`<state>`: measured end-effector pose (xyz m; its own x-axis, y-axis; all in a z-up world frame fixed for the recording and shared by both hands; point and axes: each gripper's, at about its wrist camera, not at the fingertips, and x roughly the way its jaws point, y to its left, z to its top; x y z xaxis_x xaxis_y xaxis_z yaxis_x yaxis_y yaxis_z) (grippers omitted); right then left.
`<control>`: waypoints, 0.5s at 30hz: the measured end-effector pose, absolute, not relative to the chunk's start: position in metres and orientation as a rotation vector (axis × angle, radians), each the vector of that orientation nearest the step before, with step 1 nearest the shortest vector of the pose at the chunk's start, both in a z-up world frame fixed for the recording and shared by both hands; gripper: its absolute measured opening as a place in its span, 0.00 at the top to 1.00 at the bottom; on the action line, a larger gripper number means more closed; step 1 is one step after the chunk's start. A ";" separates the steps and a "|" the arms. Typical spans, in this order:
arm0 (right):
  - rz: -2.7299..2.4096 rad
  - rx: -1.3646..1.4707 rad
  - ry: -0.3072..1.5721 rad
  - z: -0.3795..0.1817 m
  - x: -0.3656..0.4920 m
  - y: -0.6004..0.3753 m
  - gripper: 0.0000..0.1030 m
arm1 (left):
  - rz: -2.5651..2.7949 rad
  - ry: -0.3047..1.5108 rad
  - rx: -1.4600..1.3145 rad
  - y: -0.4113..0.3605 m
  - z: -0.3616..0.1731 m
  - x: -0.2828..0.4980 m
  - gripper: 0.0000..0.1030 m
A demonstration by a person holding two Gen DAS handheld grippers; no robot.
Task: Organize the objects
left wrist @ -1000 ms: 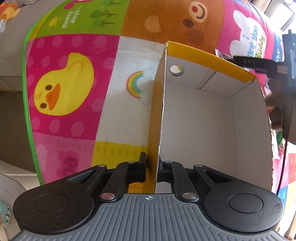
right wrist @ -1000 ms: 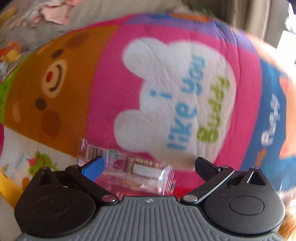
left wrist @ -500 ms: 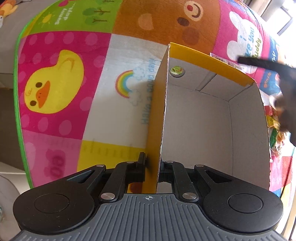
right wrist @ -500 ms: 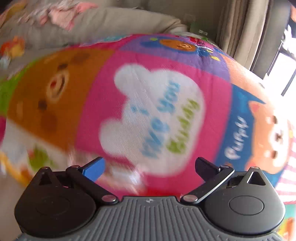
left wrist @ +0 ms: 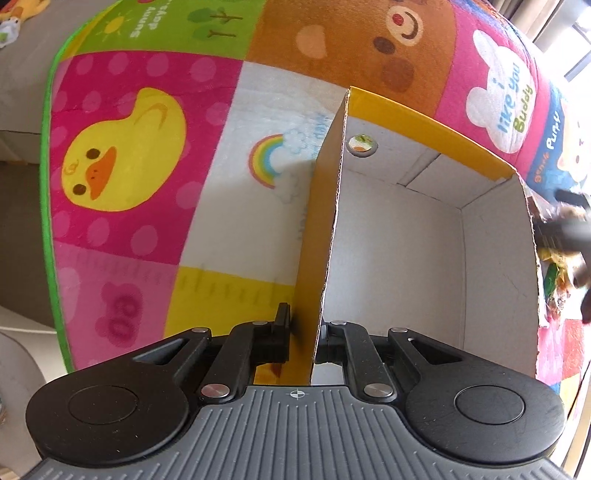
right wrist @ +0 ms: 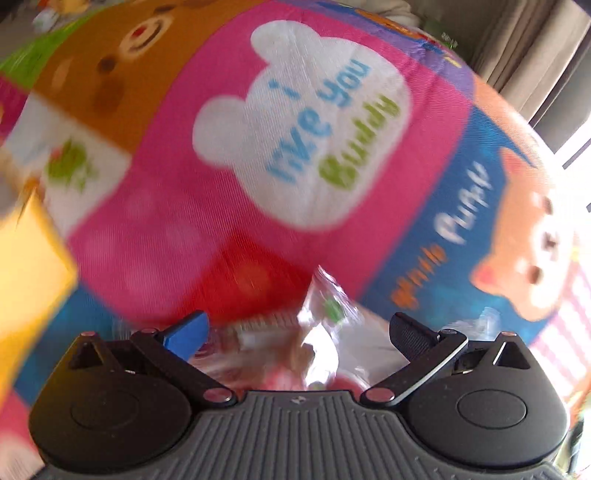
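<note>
While pinching the box wall (left wrist: 321, 236), left tool (left wrist: 304, 328); right tool (right wrist: 295, 332) spread above cartoon play mat (right wrist: 229, 206)

the play mat (left wrist: 155, 236) carried all the readable words. a white bear-shaped patch (right wrist: 299, 129) on a pink square read "i like you buddy" in blue and green. the blue square (right wrist: 443, 236) beside it read "puppy" in white, with a blurred orange word in front. the green square (left wrist: 147, 22) bore "sunny days", seen upside down. the wrappers' print was too blurred to read.
</note>
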<state>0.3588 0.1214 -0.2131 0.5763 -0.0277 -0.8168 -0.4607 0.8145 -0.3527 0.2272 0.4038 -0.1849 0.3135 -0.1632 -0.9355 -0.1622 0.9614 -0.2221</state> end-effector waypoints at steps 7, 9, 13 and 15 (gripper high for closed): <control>0.153 -0.639 0.934 -0.203 0.316 0.059 0.00 | -0.053 1.259 -0.249 0.371 -0.185 0.239 0.88; 0.162 -0.533 0.903 -0.184 0.297 0.039 0.00 | -0.083 1.256 -0.199 0.355 -0.185 0.246 0.88; 0.185 -0.239 0.956 -0.162 0.241 -0.006 0.00 | -0.113 1.265 -0.134 0.329 -0.189 0.259 0.89; 0.202 -0.088 1.015 -0.171 0.210 -0.019 0.00 | -0.107 1.263 -0.116 0.323 -0.188 0.262 0.89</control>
<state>0.2099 -0.0191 -0.1707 0.5112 0.1268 -0.8501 -0.2088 0.9777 0.0203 0.2617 0.3229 -0.1880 0.2996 -0.1440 -0.9432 0.0166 0.9892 -0.1457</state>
